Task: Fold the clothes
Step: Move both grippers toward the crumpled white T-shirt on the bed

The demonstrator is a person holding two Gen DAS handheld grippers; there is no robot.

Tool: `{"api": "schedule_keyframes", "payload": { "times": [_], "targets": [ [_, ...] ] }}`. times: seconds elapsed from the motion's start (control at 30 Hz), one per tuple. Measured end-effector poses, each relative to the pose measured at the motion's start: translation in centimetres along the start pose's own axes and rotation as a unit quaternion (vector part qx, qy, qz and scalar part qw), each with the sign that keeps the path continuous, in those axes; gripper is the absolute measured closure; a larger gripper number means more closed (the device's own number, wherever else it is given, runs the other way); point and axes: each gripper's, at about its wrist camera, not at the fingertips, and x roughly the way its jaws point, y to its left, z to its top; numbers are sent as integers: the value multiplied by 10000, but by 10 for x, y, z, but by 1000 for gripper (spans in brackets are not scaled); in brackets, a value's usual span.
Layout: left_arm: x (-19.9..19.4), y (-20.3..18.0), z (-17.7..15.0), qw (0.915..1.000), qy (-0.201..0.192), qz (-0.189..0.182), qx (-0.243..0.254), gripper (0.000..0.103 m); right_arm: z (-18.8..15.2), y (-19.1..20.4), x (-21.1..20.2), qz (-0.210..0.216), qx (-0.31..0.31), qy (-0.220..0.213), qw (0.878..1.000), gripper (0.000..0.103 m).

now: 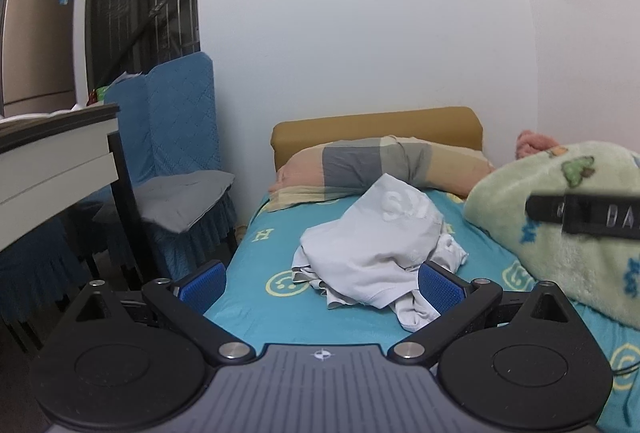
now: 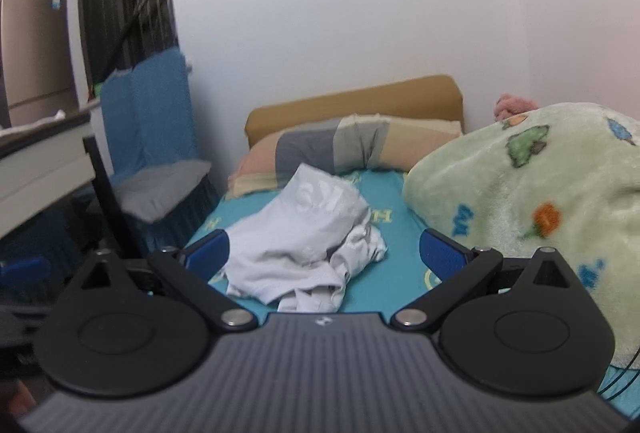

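Here, in the left wrist view, the left hand-held gripper [image 1: 322, 283] is hovering low over the near end of the bed [image 1: 256, 307], its blue-padded fingers [image 1: 438, 291] spread wide and pinching nothing. The crumpled white T-shirt [image 1: 376, 249] is lying in a loose heap around the middle of the teal smiley-print sheet, closer to the bed's left edge than to the green fleece blanket [image 1: 560, 225] bunched along the right edge, and just short of the striped pillow [image 1: 380, 165] at the headboard end. Pale raised lettering is showing on the upper panel. A ribbed hem or collar edge is trailing out at the near side of the heap, just ahead of the right-hand pad. A dark strip, probably part of the other gripper, is crossing in at the right.

In the right wrist view, the right hand-held gripper [image 2: 323, 253] is likewise standing open and empty, looking down the bed [image 2: 384, 293] at the same T-shirt [image 2: 304, 245], which is sitting between its two pads and slightly to the left.

The shirt looks like thin knit cotton: light, limp, unlikely to slip on the ridged pads, and not fragile. It is probably going to sag and drag its other layers along when lifted, since the folds are tangled. A single-layer edge seems the best hold, the near hem for one gripper and a shoulder or the far edge for the other, so the cloth can be shaken flat on the sheet first.
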Motion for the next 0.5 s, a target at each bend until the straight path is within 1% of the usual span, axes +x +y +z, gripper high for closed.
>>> {"api": "schedule_keyframes", "payload": {
  "times": [0.07,0.17,0.2,0.27,0.33,0.4,0.47,0.5],
  "targets": [
    [2,-5,-1,9999,51,23,109,0,3,-5,-3,32,123,-99,9999,0],
    [10,-10,1,9993,296,-7,213,0,6,-15,-4,113,370,-104,9992,0],
    [15,-11,3,9989,420,-33,200,0,7,-17,-4,146,447,-98,9988,0],
    [25,-13,6,9975,682,-101,139,0,9,-21,-4,170,575,-81,9982,4],
    [40,-14,12,9944,1035,-198,42,0,9,-23,-5,169,592,-119,9980,8],
    [61,-16,20,9872,1582,-167,-135,0,7,-24,-7,112,482,-205,9986,8],
    [87,-11,28,9750,2148,-164,-541,0,5,-27,-9,27,288,-266,9992,12],
    [97,-8,29,9736,2168,-162,-691,0,4,-29,-7,-14,254,-235,9994,17]
  ]
}}
